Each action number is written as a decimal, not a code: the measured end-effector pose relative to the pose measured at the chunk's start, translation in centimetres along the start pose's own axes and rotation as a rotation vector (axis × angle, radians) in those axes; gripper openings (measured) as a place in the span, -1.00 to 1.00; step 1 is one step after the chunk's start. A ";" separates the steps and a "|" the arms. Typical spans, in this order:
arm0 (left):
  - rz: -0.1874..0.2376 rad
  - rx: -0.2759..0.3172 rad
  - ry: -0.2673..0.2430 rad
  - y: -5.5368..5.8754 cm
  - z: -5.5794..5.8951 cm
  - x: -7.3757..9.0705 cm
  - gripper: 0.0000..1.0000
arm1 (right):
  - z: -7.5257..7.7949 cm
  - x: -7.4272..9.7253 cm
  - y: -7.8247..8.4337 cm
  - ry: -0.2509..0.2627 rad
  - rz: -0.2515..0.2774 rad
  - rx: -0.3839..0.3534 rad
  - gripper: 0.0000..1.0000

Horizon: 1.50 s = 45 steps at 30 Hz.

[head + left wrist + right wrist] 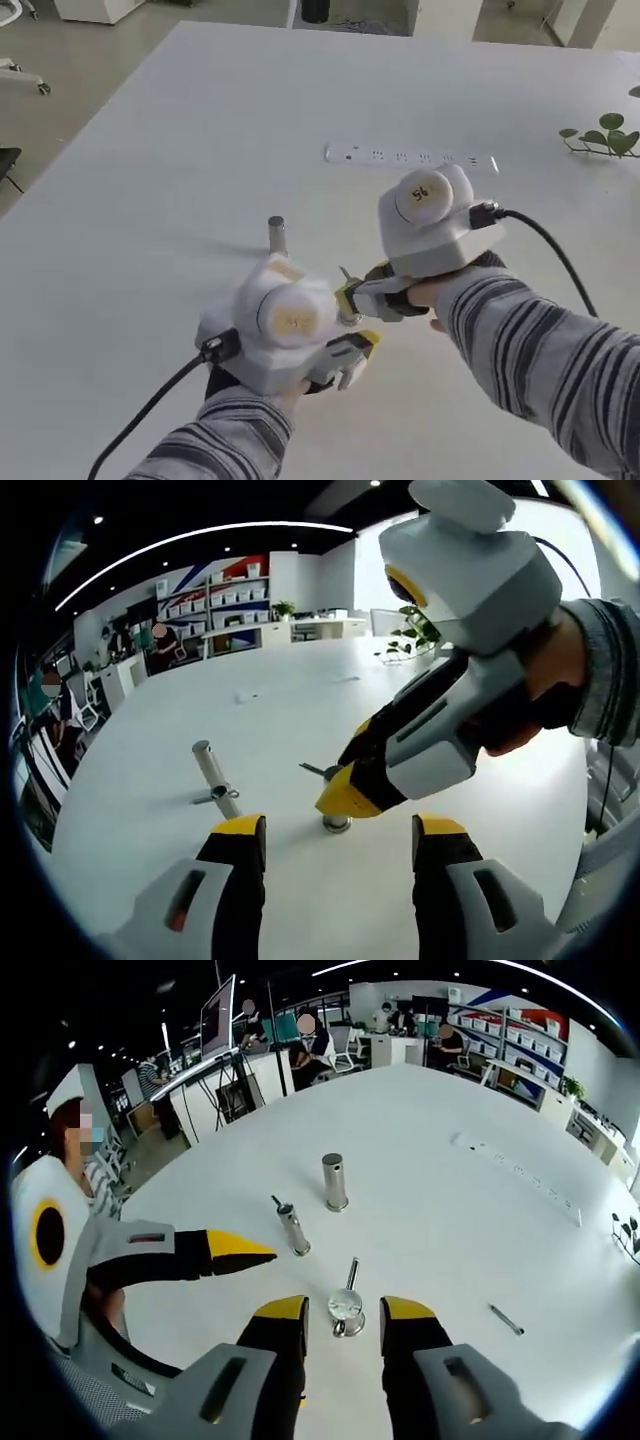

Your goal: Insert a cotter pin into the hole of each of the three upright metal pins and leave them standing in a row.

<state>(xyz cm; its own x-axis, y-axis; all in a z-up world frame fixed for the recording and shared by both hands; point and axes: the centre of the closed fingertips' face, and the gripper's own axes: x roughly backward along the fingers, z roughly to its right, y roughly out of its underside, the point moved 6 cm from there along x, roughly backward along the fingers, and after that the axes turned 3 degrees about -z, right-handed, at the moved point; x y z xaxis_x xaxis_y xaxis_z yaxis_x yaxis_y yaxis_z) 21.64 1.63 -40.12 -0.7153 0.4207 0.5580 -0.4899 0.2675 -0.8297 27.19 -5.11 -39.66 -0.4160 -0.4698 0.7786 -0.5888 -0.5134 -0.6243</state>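
**Right hand-held gripper straddles the nearest pin**

The right hand-held gripper (344,1310) reaches over the white counter (200,130) with its jaws apart, one on each side of the nearest metal pin (345,1304). A slim gap shows on both sides of the pin's top. A cotter pin (352,1272) juts from this pin's side and points away from the jaws.

Beyond it stands the middle metal pin (292,1228), upright, with a second cotter pin (277,1202) sticking out near its top. The far metal pin (333,1182) stands upright a little farther on, with nothing through it. The three are near one another in a loose line. A loose cotter pin (505,1319) lies flat on the counter, off to the right of the right hand-held gripper.

The left hand-held gripper (340,828) hangs just beside the right one, its jaws apart and holding nothing. A power strip (410,157) lies farther back, and a small plant (605,135) sits at the counter's right edge.
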 end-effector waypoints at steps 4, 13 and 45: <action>0.000 0.006 -0.009 0.2 -0.4 0.7 0.13 | 0.1 -0.1 -0.3 0.023 0.005 -0.033 -0.56; 0.001 0.024 -0.022 0.5 -0.9 1.5 0.11 | 0.5 -0.7 -0.2 0.057 -0.045 -0.126 -0.64; 0.044 0.045 -0.018 0.4 -2.5 3.8 0.11 | 1.6 -0.6 -0.6 -0.182 -0.109 0.270 -0.85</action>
<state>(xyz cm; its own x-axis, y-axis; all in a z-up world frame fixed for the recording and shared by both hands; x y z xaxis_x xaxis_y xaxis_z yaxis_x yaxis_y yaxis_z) 19.93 5.47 -38.36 -0.7454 0.4153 0.5214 -0.4796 0.2092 -0.8522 28.94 -5.68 -39.89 -0.2158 -0.5099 0.8327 -0.4077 -0.7279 -0.5513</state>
